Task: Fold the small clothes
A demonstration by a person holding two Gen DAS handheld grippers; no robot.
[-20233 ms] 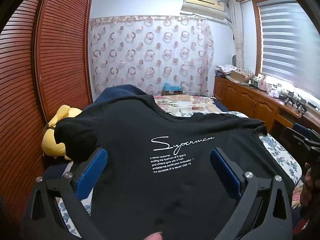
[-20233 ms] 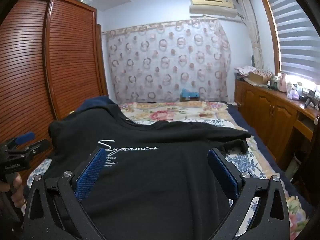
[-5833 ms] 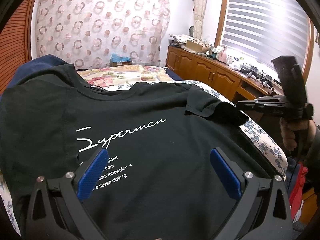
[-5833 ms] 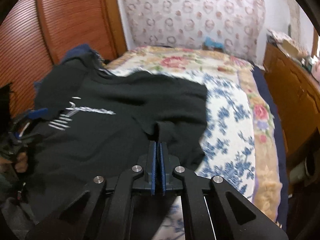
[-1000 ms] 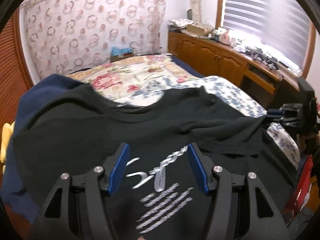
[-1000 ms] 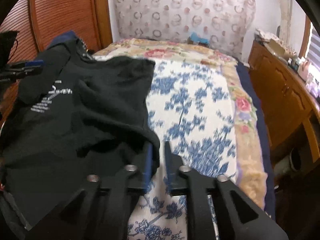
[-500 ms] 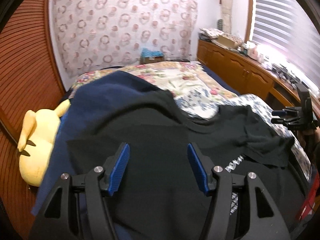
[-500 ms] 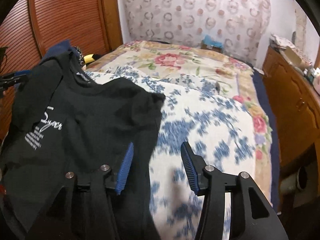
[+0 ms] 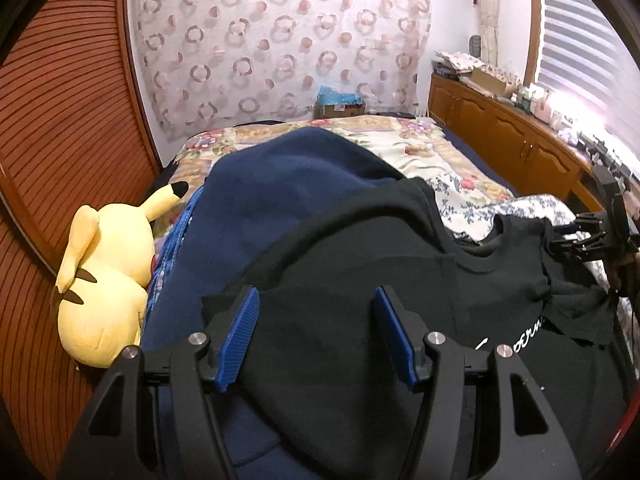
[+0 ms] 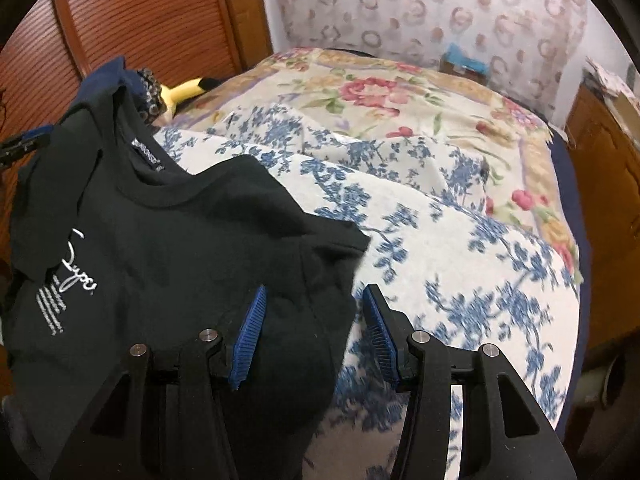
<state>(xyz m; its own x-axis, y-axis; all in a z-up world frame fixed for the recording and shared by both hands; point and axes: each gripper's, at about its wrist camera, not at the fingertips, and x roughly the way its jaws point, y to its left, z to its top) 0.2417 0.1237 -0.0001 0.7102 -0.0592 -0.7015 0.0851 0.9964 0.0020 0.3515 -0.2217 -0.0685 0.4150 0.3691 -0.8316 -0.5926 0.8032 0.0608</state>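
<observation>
The left gripper (image 9: 316, 332) and the right gripper (image 10: 312, 332) both have fingers spread apart, holding nothing, above the black T-shirt (image 10: 180, 248) lying on the bed (image 10: 460, 240). Its white script (image 10: 78, 272) is partly folded under and unreadable; behind lie a navy garment (image 9: 280, 184) and a yellow plush toy (image 9: 104, 276)

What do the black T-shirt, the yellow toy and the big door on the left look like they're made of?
The black T-shirt looks like soft matte knit, probably cotton: it drapes and creases, with white printed lettering. The yellow toy looks like plush, its fuzzy surface rounded as if stuffed. The door seems to be reddish-brown wood, or a wood-look finish, ribbed in fine horizontal slats with a slight sheen.
</observation>
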